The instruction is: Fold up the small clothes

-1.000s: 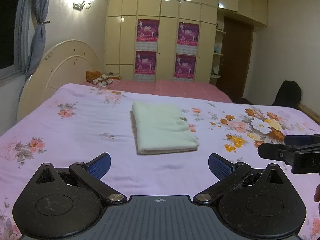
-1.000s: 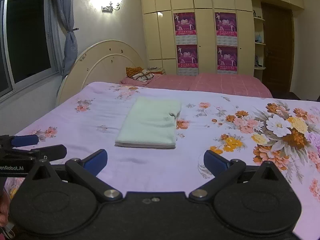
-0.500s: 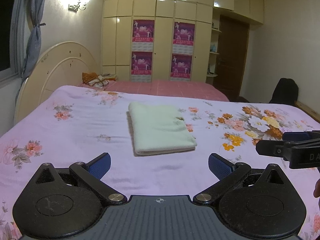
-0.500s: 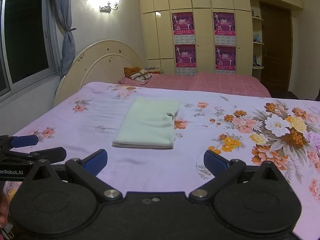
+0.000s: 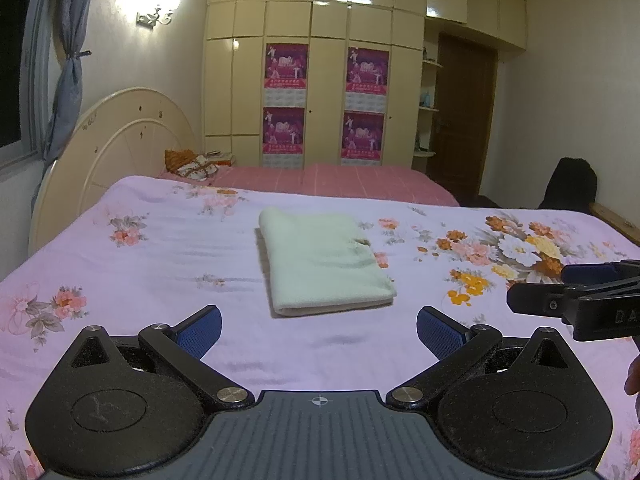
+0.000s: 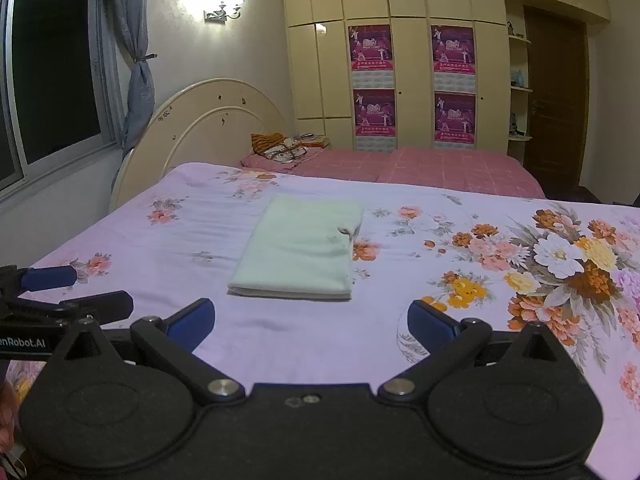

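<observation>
Jaws wide, both: left gripper (image 5: 319, 330), right gripper (image 6: 311, 322), nothing held; folded cloth (image 5: 324, 260) at 12 o'clock on bedspread (image 5: 160, 264)

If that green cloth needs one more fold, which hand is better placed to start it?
Neither by much, slightly the left. Both the left gripper and right gripper are open, empty and short of the folded green cloth, whose near edge sits squarer between the left's fingers.

We see a bed (image 5: 168, 264) under a lilac floral sheet, its cream headboard (image 5: 132, 136) at ten o'clock, posters (image 6: 372, 48) on the wardrobe at twelve, a lit wall lamp (image 6: 222, 10) and a grey curtain (image 6: 138, 76)
</observation>
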Action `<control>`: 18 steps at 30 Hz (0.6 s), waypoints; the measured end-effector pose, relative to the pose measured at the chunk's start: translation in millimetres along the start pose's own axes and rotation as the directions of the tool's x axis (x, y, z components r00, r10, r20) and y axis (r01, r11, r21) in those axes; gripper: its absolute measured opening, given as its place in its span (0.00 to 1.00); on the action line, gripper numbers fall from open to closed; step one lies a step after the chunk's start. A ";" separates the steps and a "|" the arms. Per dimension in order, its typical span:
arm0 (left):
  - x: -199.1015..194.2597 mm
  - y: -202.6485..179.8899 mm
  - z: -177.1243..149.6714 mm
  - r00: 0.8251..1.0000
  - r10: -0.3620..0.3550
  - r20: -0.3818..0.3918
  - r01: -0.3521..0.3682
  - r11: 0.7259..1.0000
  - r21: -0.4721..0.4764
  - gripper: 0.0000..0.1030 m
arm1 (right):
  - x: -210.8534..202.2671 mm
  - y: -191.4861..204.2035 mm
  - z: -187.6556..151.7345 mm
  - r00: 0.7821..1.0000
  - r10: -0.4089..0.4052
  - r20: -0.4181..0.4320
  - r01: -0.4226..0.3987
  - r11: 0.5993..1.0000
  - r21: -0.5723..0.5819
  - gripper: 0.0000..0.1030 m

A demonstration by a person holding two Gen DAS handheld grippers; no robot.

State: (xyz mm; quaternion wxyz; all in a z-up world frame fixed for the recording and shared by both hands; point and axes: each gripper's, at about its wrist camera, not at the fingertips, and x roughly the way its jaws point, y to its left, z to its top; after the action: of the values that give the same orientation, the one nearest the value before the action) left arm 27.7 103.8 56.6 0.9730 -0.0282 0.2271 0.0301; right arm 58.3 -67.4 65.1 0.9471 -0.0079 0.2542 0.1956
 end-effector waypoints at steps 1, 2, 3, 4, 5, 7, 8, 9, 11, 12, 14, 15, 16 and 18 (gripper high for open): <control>-0.2 0.0 0.3 1.000 0.001 0.002 -0.001 1.000 0.001 1.00 | -0.1 0.4 -0.2 1.000 0.000 0.000 0.000 1.000 0.001 0.99; -0.6 -0.1 0.4 1.000 0.002 0.003 -0.002 1.000 0.002 1.00 | -0.1 0.2 -0.1 1.000 0.001 0.000 -0.001 1.000 0.000 0.99; -0.5 0.2 0.7 1.000 0.003 0.003 -0.003 1.000 0.002 1.00 | 0.1 0.8 -0.3 1.000 0.001 0.000 -0.001 1.000 0.000 0.99; -0.7 0.3 0.6 1.000 0.003 0.003 -0.003 1.000 0.001 1.00 | 0.3 1.0 -0.1 1.000 0.001 0.001 -0.001 1.000 -0.001 0.99; -1.2 -0.2 0.2 1.000 0.002 0.005 -0.002 1.000 0.002 1.00 | 0.4 0.8 0.1 1.000 0.001 0.000 -0.001 1.000 -0.001 0.99; -1.2 0.0 0.2 1.000 0.003 0.004 -0.003 1.000 0.003 1.00 | 0.9 1.2 0.3 1.000 0.003 0.001 -0.003 1.000 -0.002 0.99; -1.3 -0.1 0.2 1.000 0.002 0.005 -0.002 1.000 0.002 1.00 | 1.2 1.2 0.4 1.000 0.003 0.002 -0.003 1.000 -0.003 0.99; -1.3 -0.1 0.3 1.000 0.003 0.005 -0.003 1.000 0.002 1.00 | 1.9 2.0 0.5 1.000 0.003 0.001 -0.003 1.000 -0.004 0.99; -1.2 -0.2 0.3 1.000 0.003 0.005 -0.003 1.000 0.003 1.00 | 1.7 2.1 0.4 1.000 0.005 0.001 -0.005 1.000 -0.003 0.99; -1.1 -0.2 0.3 1.000 0.004 0.005 -0.004 1.000 0.004 1.00 | 1.8 2.5 0.5 1.000 0.004 0.002 -0.004 1.000 -0.003 0.99; -1.3 -0.2 0.3 1.000 0.006 0.008 -0.006 1.000 0.005 1.00 | 1.8 2.6 0.5 1.000 0.003 0.001 -0.003 1.000 -0.004 0.99; -1.2 0.6 1.0 1.000 0.008 0.009 -0.008 1.000 0.007 1.00 | 1.7 2.6 0.5 1.000 0.003 0.002 -0.003 1.000 -0.003 0.99; -1.2 0.9 1.1 1.000 0.010 0.011 -0.010 1.000 0.007 1.00 | 1.8 2.6 0.6 1.000 0.003 0.002 -0.003 1.000 -0.003 0.99; -0.8 2.0 1.5 1.000 0.007 0.017 -0.007 1.000 0.008 1.00 | 2.1 2.5 0.7 1.000 0.003 0.001 -0.003 1.000 -0.001 0.99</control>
State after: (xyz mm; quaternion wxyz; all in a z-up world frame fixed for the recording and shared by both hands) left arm 27.4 105.8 58.2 0.9749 -0.0234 0.2190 0.0330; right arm 59.3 -64.3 64.9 0.9469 -0.0077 0.2539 0.1972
